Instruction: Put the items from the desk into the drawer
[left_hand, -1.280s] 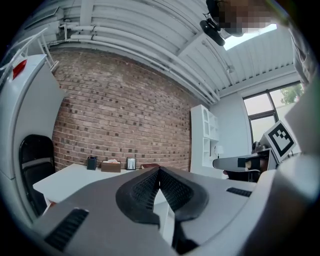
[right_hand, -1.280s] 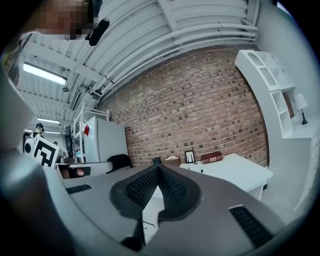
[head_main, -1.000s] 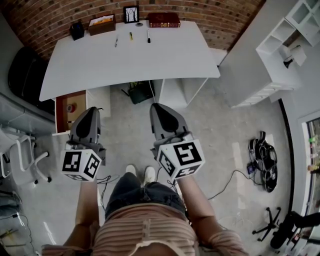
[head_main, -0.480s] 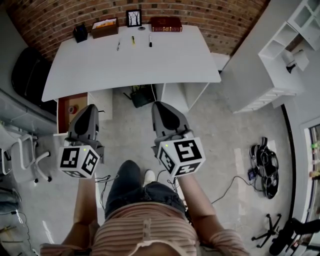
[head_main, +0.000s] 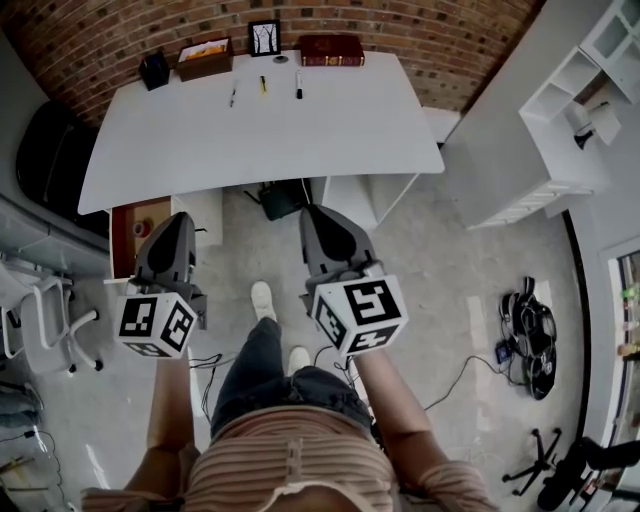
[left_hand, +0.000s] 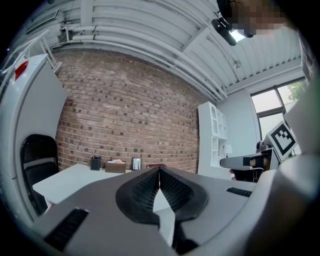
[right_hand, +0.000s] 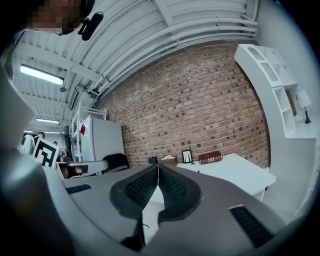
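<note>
The desk (head_main: 260, 130) is standing against the brick wall (head_main: 420, 30). Along its back edge a holder (head_main: 154, 68), a box (head_main: 204, 52), a picture frame (head_main: 264, 36) and a book (head_main: 331, 47) are sitting in a row, left to right. Just in front of them a pen (head_main: 232, 96), a second pen (head_main: 263, 84) and a third pen (head_main: 297, 80) are lying side by side. Under the desk's left end a drawer (head_main: 120, 228) is hanging open, with a small roll (head_main: 138, 229) lying in it. A shelf unit (head_main: 560, 120) is standing to the right.

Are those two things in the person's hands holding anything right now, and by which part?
Nothing is held. The left tool and the right tool both have their jaws shut together, with nothing between them.
</note>
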